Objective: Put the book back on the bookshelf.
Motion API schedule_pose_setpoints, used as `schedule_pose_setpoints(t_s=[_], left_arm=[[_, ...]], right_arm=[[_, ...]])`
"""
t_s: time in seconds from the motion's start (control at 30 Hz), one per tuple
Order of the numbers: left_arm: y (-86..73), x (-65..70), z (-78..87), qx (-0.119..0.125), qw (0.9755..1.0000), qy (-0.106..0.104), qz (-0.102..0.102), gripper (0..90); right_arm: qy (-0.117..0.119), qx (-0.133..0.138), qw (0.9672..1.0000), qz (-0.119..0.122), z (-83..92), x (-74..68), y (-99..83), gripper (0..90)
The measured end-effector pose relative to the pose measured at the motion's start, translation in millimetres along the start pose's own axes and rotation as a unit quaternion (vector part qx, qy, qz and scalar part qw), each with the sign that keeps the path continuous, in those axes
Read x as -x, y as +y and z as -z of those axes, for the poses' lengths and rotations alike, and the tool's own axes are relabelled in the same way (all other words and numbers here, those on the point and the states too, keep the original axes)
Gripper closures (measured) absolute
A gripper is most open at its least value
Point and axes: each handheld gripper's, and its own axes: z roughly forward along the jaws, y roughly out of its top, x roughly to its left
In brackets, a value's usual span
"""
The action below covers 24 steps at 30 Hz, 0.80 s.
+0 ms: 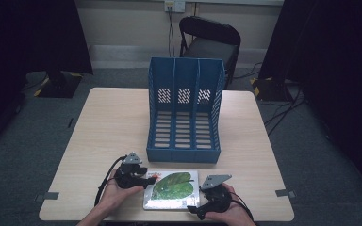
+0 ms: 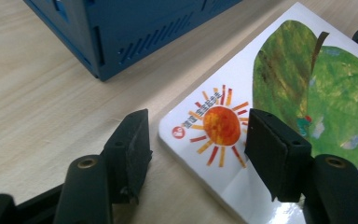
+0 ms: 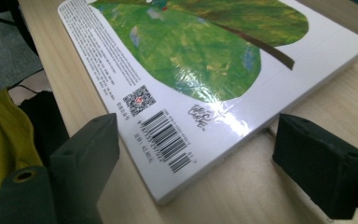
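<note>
Book (image 1: 172,189) flat on the surface (image 1: 113,122), cover up, lying between the two tongs with the blue file rack (image 1: 185,110) just beyond it. Left tongs (image 2: 196,140) part open, straddling the near corner with the orange sun: one pad (image 2: 137,144) on bare wood just outside the edge, the other pad (image 2: 272,154) hovering over the cover, neither pressing; nothing held. Right tongs (image 3: 193,163) spread wide around the barcode corner, both pads off the book, nothing held either. Judged as the lift-off stage of a two-handed pick-up, probably bound for one of the rack's slots. To do it well: slide the left tongs forward so the cover edge sits deep between the pads, not only at the very corner, where a glossy cover is likely to slip. Tilt the lower pad under the edge before closing; with the book flat on the wood there is little gap, so perhaps nudge the corner past the near rim of the surface, or tip one side up with the right tongs first. Close firmly on the spine side if possible, since loose pages may fan. Keep both tongs level while raising, then turn the book upright before approaching the rack, clear of its front lip.
</note>
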Motion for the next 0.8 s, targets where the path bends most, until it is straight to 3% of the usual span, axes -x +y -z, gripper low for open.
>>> schedule_pose_setpoints(t_s=[0.2, 0.27, 0.33, 0.43, 0.47, 0.5, 0.53, 0.63, 0.67, 0.7, 0.8], left_arm=[[-3.5, 9.1, 1.8, -0.010, 0.9995, -0.029, 0.011, 23.4], [-3.8, 11.5, 1.3, -0.012, 0.9994, -0.030, 0.008, 18.5], [-4.1, 15.0, -0.2, -0.011, 0.9998, -0.019, 0.002, 18.0], [-4.8, 9.3, 1.7, 0.003, 0.9988, -0.035, 0.034, 21.2], [-4.8, 9.3, 1.7, 0.003, 0.9988, -0.035, 0.034, 22.2], [-5.9, 4.6, 3.9, 0.013, 0.9970, -0.048, 0.059, 23.7], [-6.2, 2.7, 4.8, 0.019, 0.9957, -0.055, 0.073, 24.9], [-7.3, -0.9, 6.5, 0.033, 0.9916, -0.070, 0.103, 25.4], [-7.3, -0.9, 6.5, 0.033, 0.9916, -0.070, 0.103, 25.7], [-8.4, -3.7, 7.7, 0.044, 0.9881, -0.080, 0.124, 26.4], [-9.1, -9.2, 11.8, 0.067, 0.9818, -0.100, 0.147, 30.1]], right_arm=[[0.001, 0.002, 1.0000, -0.003, -0.7, 2.6, 1.4, 13.6], [0.001, 0.002, 1.0000, -0.002, -0.7, 2.4, 1.4, 13.6], [0.001, 0.002, 1.0000, -0.002, -0.7, 2.1, 1.3, 13.4], [0.000, 0.000, 1.0000, -0.001, -1.1, 2.0, 1.8, 12.6], [0.000, -0.001, 1.0000, 0.000, -1.1, 1.9, 1.9, 12.3], [-0.001, 0.000, 1.0000, 0.001, -1.3, 1.6, 1.8, 12.1], [-0.002, 0.000, 1.0000, 0.003, -1.5, 1.4, 1.7, 11.8], [-0.002, -0.002, 1.0000, 0.004, -1.9, 0.8, 1.6, 10.4], [-0.002, -0.002, 1.0000, 0.004, -1.9, 0.8, 1.6, 10.4], [-0.002, -0.002, 1.0000, 0.007, -2.2, 0.2, 1.5, 9.7], [-0.002, -0.002, 1.0000, 0.007, -2.4, 0.1, 1.3, 9.0]])
